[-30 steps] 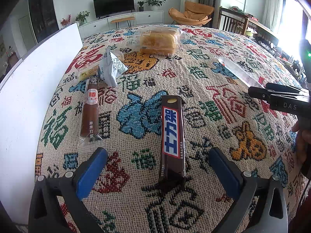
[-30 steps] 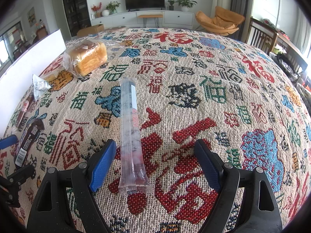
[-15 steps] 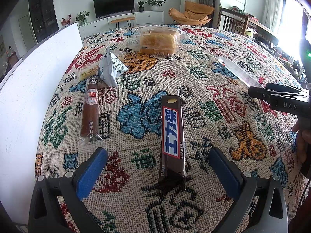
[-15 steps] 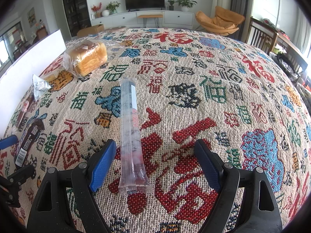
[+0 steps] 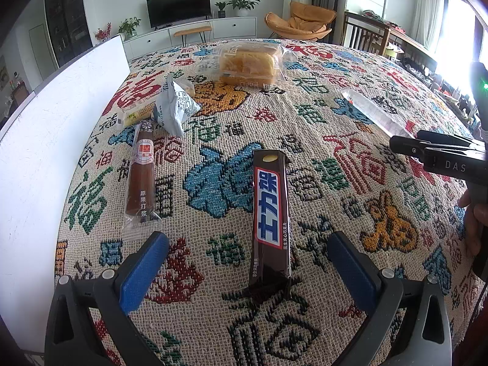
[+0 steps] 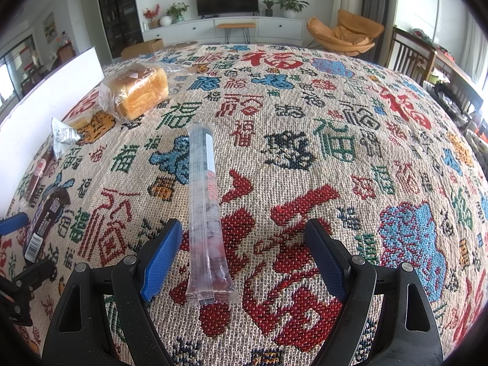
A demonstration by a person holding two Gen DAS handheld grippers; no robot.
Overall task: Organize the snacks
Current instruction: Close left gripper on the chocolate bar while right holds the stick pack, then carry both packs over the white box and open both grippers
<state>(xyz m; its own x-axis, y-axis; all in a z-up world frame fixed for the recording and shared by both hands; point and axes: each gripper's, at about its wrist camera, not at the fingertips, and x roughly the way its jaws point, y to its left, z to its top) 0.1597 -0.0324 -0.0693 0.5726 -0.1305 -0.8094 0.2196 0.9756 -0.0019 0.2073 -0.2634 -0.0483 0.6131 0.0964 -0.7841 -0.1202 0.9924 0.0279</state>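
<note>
A dark chocolate bar (image 5: 270, 213) lies lengthwise on the patterned cloth, its near end between the fingers of my open left gripper (image 5: 248, 263), which holds nothing. A clear tube snack (image 6: 204, 210) lies between the fingers of my open right gripper (image 6: 244, 256), nearer the left finger. A brown sausage stick (image 5: 141, 174), a small white packet (image 5: 175, 109), a small yellow bar (image 5: 135, 116) and a bagged bread loaf (image 5: 248, 65) lie further back on the left. The bread (image 6: 137, 91) and the chocolate bar (image 6: 45, 219) also show in the right wrist view.
A white board (image 5: 36, 140) stands along the table's left edge. The right gripper's body (image 5: 442, 155) and the clear tube snack (image 5: 375, 113) show at the right of the left wrist view. Chairs and a TV cabinet stand beyond the table.
</note>
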